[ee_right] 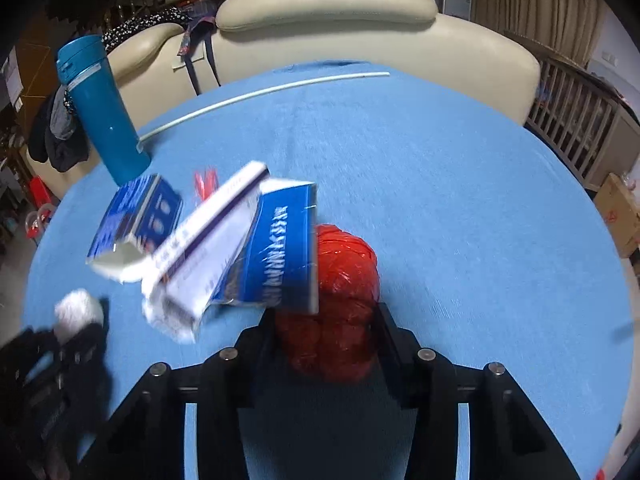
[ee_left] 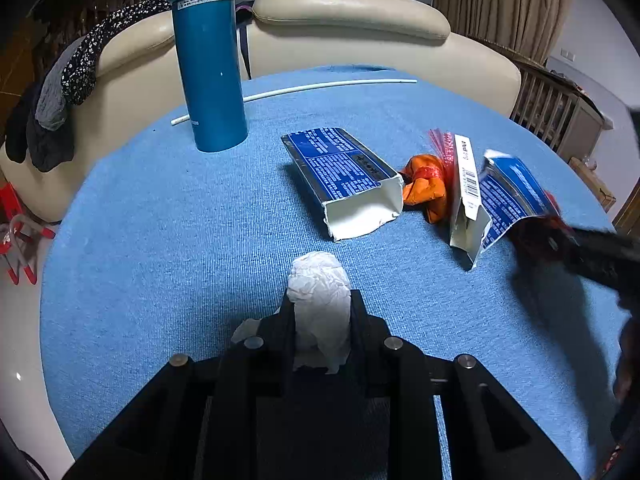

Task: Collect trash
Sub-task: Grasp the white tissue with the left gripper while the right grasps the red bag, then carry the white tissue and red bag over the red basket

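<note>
My left gripper (ee_left: 320, 300) is shut on a crumpled white paper wad (ee_left: 318, 280), held just above the blue tablecloth (ee_left: 160, 240). My right gripper (ee_right: 326, 312) is shut on a red plastic bag bundle (ee_right: 340, 280), pressed against a blue-and-white carton (ee_right: 276, 252). That carton (ee_left: 496, 200) shows at the right in the left wrist view, with the right gripper (ee_left: 536, 236) at its edge. A second blue carton (ee_left: 344, 180) lies open-ended mid-table. An orange wrapper (ee_left: 424, 188) with red plastic lies between the cartons. The left gripper (ee_right: 86, 320) with the wad (ee_right: 78, 312) shows at lower left.
A tall teal flask (ee_left: 208, 60) stands at the far left of the table; it also shows in the right wrist view (ee_right: 104, 116). A thin white rod (ee_left: 296, 90) lies along the far edge. A cream sofa (ee_left: 352, 12) sits behind, with dark clothes (ee_left: 80, 68) draped on it.
</note>
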A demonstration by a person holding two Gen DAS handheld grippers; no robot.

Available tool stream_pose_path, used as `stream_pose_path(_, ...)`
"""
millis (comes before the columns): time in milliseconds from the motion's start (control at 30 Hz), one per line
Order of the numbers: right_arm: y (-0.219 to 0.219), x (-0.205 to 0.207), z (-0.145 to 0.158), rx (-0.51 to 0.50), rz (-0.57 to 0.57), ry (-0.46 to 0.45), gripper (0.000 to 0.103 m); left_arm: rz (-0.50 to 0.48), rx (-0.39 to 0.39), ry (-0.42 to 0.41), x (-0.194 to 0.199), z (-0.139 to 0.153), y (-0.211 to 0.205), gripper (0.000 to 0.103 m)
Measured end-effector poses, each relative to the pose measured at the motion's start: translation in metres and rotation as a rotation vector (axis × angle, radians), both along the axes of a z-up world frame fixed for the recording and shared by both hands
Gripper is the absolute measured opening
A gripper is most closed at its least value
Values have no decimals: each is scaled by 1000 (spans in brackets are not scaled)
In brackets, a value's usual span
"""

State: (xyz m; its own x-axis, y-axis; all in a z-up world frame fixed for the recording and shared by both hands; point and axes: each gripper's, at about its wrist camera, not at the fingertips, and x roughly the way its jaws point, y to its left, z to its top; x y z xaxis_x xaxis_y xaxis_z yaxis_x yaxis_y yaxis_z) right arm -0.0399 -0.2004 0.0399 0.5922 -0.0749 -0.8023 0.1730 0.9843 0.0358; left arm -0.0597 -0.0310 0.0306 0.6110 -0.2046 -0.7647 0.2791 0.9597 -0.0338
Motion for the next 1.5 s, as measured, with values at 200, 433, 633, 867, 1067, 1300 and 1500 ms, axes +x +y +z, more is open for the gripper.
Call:
stream_pose_path(200,-12,-61,5,58,-75,-17,48,2,25,-7,-1,0,-3,25)
stream_pose_path(433,-7,-133,25,104,-96,-92,48,-2,125,-29,-14,2,-14,25)
stream_pose_path(633,-12,-171,35,143,-114,-144,48,-26,104,-7,-50,14,-19,24)
stream_pose_path(867,-17,-205,39,191,-144,-202,48,-75,119,-32,-86,30,-38,24)
stream_pose_path(1067,-37,-243,47,225,-214,-255,48,-114,120,-73,-109,50,-55,24)
stream_pose_path(1300,-66,-284,54,254,-298,-320,48,-162,128,-121,-129,72,-79,24)
stream_pose_path(1500,-93,-311,58,275,-366,-370,48,-208,140,-158,-143,87,-98,24)
